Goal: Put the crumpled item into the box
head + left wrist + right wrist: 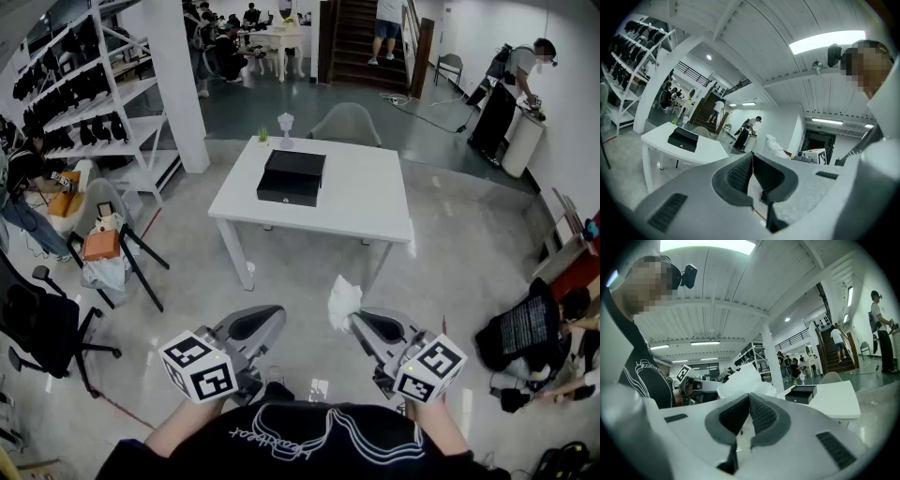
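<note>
Crumpled item (343, 301), pinched only by its edge in the tightly closed right gripper (354, 322), left gripper (278, 315) closed on nothing, could slip free before reaching the box (292, 176) at twelve o'clock.

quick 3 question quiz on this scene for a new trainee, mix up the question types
1. True or false: the crumpled white paper already lies in the black box.
2. Which tool grips the paper? A) left B) right C) neither
3. Fill in: the box sits on a white ____.

Key:
1. False.
2. B. The right tool is shut on the paper; the left tool is shut and empty.
3. table
</note>
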The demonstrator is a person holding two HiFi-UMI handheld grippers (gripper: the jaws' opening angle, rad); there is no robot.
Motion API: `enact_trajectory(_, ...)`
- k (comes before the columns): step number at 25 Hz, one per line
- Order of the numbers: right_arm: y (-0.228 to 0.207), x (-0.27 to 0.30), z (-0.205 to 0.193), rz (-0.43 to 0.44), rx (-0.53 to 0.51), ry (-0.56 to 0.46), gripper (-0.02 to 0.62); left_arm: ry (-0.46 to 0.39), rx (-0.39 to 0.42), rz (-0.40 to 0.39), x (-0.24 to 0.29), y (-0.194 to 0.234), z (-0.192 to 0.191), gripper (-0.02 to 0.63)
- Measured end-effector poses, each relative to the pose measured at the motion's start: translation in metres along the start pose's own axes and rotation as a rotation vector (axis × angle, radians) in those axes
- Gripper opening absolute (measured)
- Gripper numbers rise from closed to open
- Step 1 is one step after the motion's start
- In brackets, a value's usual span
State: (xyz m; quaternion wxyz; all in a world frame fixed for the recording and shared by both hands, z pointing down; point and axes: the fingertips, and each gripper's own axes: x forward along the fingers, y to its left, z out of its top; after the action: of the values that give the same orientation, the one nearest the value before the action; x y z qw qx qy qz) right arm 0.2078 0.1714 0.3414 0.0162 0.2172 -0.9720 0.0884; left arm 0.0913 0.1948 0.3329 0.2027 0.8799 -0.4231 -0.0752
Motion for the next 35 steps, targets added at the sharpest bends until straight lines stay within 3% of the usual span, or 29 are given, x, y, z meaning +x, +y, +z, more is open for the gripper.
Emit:
enact_trajectory(17, 0.003, -0.001, 0.001, 0.025, 0.008, -0.031, 0.006, -0.029, 0.035, 0.045, -0.014, -0.003, -0.004, 0.008)
enact_trajectory(28, -0.026, 0.042, -0.009, 0.036, 0.052, 0.004, 0.006, -0.012, -0.003, 0.067, 0.001, 0.044, 0.001, 0.008)
enact_trajectory(35, -0.062, 0.085, -0.009, 0.008, 0.071, 0.022, 0.006, 0.019, -0.029, 0.052, 0.028, 0.097, 0.015, 0.008)
